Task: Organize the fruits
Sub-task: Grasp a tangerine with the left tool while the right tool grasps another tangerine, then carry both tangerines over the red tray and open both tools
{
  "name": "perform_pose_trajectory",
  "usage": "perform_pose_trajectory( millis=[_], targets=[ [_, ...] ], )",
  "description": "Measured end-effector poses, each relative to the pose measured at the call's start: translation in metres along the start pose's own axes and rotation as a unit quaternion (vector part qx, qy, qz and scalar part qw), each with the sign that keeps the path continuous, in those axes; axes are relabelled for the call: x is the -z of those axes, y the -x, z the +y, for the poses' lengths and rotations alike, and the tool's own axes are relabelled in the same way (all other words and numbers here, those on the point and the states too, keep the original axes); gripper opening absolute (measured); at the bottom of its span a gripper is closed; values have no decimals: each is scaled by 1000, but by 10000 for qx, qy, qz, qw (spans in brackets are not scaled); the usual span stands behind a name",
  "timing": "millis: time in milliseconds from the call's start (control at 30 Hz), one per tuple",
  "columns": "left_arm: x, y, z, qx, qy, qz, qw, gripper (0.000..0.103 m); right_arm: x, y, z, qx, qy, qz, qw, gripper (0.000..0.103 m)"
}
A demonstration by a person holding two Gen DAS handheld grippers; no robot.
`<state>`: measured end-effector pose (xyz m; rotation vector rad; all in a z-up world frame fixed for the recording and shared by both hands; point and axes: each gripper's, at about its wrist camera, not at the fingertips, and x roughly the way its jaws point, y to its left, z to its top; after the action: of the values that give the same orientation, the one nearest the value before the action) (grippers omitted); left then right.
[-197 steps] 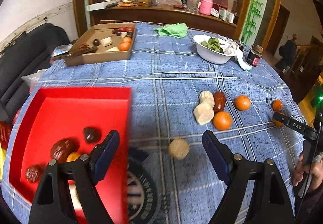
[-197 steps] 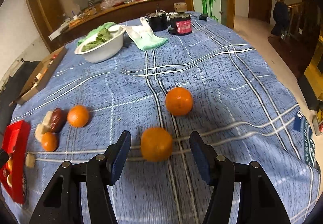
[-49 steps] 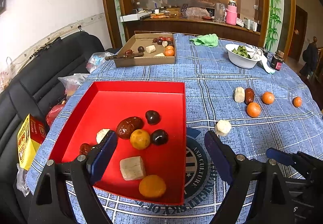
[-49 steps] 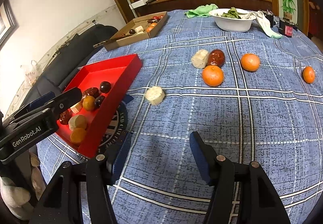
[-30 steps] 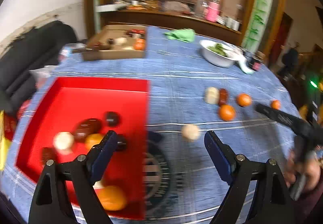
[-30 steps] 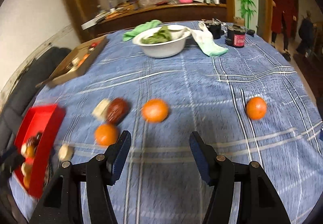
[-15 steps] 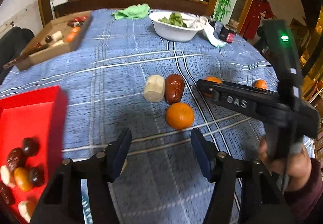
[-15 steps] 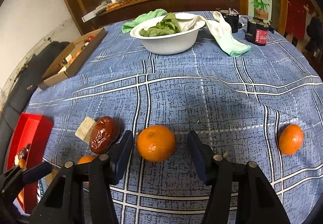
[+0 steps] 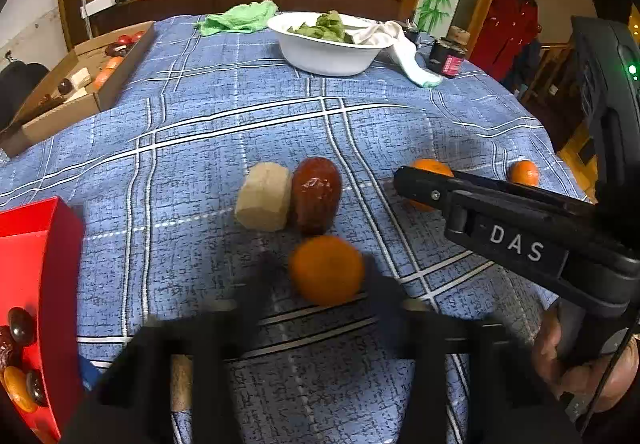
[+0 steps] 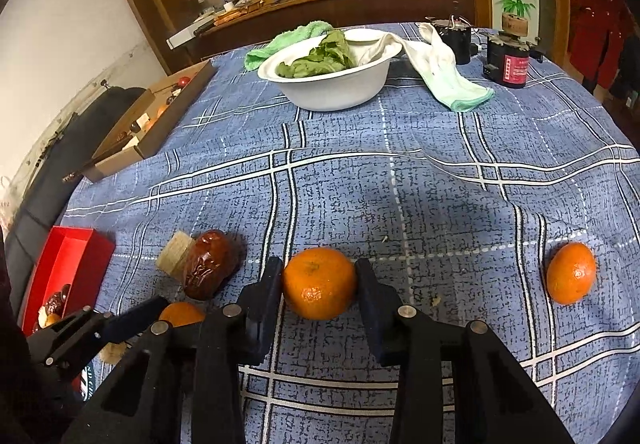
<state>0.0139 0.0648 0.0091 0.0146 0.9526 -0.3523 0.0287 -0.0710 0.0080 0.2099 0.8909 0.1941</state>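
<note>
Right gripper (image 10: pixel 319 286) fingers clamping an orange (image 10: pixel 319 283) — left gripper (image 9: pixel 320 284) fingers blurred, grip unclear

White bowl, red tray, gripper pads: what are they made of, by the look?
White bowl: probably plastic or melamine; thin rim, smooth, dull sheen.
Red tray: likely card or thin plastic; flat matte walls, sharp folded corners.
Right gripper fingers: black rigid plastic arms, with dark blue matte pads that look rubbery, against the orange.
</note>
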Motion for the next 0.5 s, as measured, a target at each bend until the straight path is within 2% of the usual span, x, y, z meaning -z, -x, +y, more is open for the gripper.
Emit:
perform_pose_trajectory(
  millis=[167, 300, 500],
  targets=[
    [3, 15, 5, -6, 175, -141, 9997, 32, 2, 5, 3, -50, 27, -59, 10000, 39],
    [11, 44, 15, -34, 348, -338, 9988, 32, 4, 10, 6, -128, 49, -135, 9998, 39],
    [33, 94, 53, -136, 836, -614, 9945, 32, 9, 21, 22, -181, 240, -317, 9990, 39]
  ],
)
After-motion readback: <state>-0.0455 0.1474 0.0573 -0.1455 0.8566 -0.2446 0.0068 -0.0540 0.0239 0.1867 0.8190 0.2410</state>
